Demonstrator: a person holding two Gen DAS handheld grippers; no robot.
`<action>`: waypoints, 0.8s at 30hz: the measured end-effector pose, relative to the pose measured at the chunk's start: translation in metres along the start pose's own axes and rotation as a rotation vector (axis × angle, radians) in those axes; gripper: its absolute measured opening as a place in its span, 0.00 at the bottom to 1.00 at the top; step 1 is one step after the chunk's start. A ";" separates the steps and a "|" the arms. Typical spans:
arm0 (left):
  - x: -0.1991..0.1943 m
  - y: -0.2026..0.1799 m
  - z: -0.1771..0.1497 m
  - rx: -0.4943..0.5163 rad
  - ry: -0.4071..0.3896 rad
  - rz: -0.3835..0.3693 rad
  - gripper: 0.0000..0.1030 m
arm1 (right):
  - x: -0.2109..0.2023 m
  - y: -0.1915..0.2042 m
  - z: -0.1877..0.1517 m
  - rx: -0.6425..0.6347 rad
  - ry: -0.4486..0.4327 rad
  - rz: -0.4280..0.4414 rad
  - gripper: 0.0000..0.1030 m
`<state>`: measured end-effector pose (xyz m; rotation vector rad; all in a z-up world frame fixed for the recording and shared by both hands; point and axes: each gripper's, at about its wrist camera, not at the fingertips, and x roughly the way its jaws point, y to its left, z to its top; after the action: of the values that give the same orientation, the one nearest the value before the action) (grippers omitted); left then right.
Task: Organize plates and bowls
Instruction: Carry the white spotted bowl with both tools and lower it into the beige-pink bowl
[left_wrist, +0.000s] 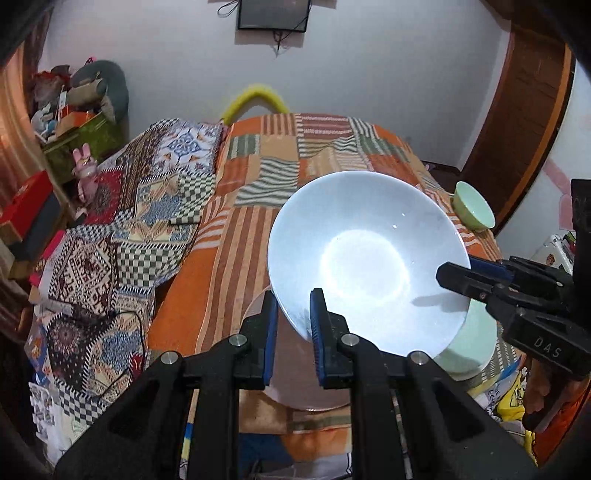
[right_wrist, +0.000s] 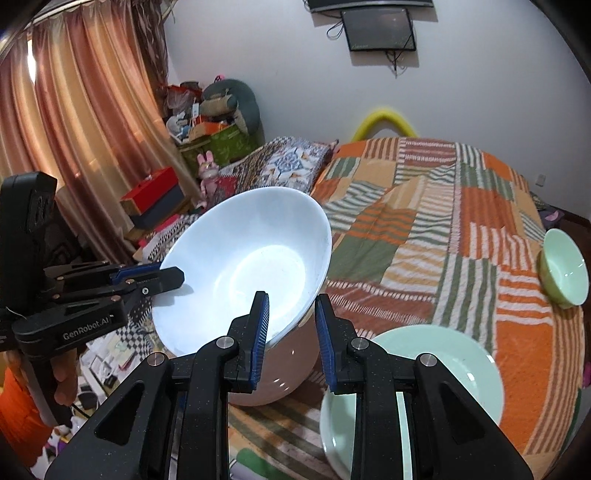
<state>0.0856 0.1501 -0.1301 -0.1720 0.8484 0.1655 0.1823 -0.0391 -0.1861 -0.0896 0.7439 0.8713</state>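
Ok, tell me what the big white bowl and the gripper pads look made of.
White bowl: likely glazed ceramic or opal glass; smooth, glossy, with sharp light glints. Pads on the left hand-held gripper: probably blue rubber or soft plastic; matte, finely ribbed faces.

We read "DAS" in pale letters on the black body of the right gripper (left_wrist: 456, 275), seen from the left wrist camera. From the right wrist camera, "GenRobot.AI" runs along the black body of the left gripper (right_wrist: 173, 277). No other lettering in either view is legible to us.
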 end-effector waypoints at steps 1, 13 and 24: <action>0.002 0.003 -0.003 -0.007 0.006 0.002 0.16 | 0.005 0.000 -0.003 0.002 0.012 0.004 0.22; 0.035 0.023 -0.038 -0.067 0.106 0.007 0.16 | 0.039 0.011 -0.030 0.014 0.131 0.024 0.22; 0.070 0.034 -0.060 -0.102 0.198 0.002 0.16 | 0.064 0.016 -0.043 0.004 0.213 0.000 0.22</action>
<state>0.0803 0.1760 -0.2249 -0.2870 1.0381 0.1956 0.1735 -0.0023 -0.2548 -0.1808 0.9447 0.8687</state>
